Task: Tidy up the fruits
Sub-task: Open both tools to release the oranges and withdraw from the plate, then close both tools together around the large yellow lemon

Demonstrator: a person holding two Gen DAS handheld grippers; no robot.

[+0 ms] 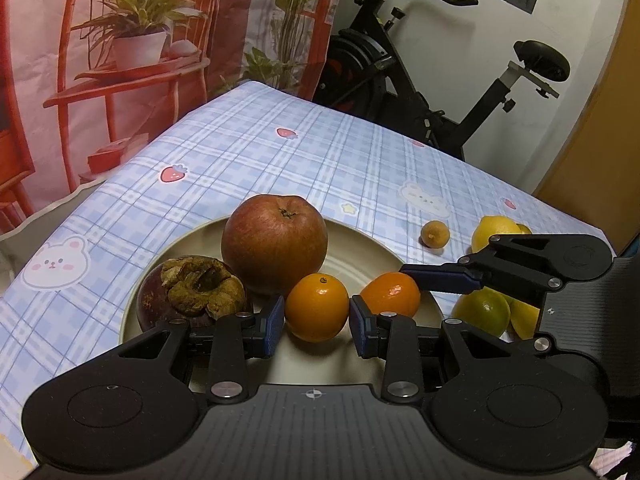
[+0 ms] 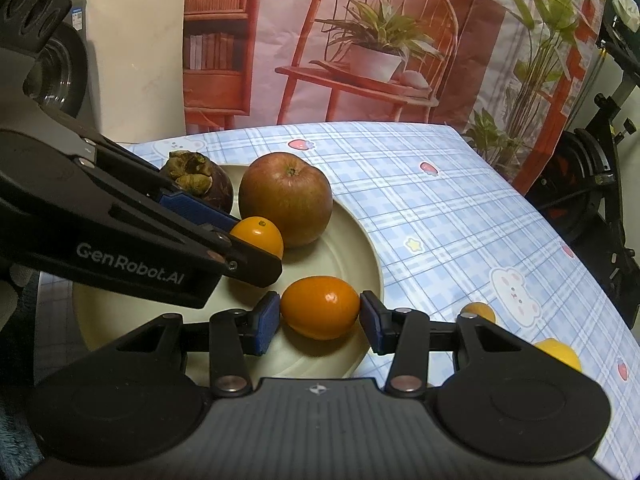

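Observation:
A cream plate (image 1: 360,248) holds a red-brown apple (image 1: 274,242), a dark mangosteen (image 1: 192,292) and two orange kumquats. My left gripper (image 1: 317,314) is shut on the round kumquat (image 1: 317,304) at the plate's near side, with both blue pads against it. My right gripper (image 2: 320,318) is shut on the oval kumquat (image 2: 320,306) near the plate's (image 2: 372,264) right rim. In the right wrist view the left gripper's fingers (image 2: 192,206) clasp the round kumquat (image 2: 260,234) beside the apple (image 2: 286,198) and the mangosteen (image 2: 200,178). I cannot tell whether either kumquat rests on the plate.
On the blue checked tablecloth (image 1: 280,152) right of the plate lie a small brownish fruit (image 1: 435,233), a lemon (image 1: 494,230) and a greenish citrus (image 1: 484,308). An exercise bike (image 1: 400,72) stands past the table's far edge. A printed backdrop (image 2: 360,40) hangs behind.

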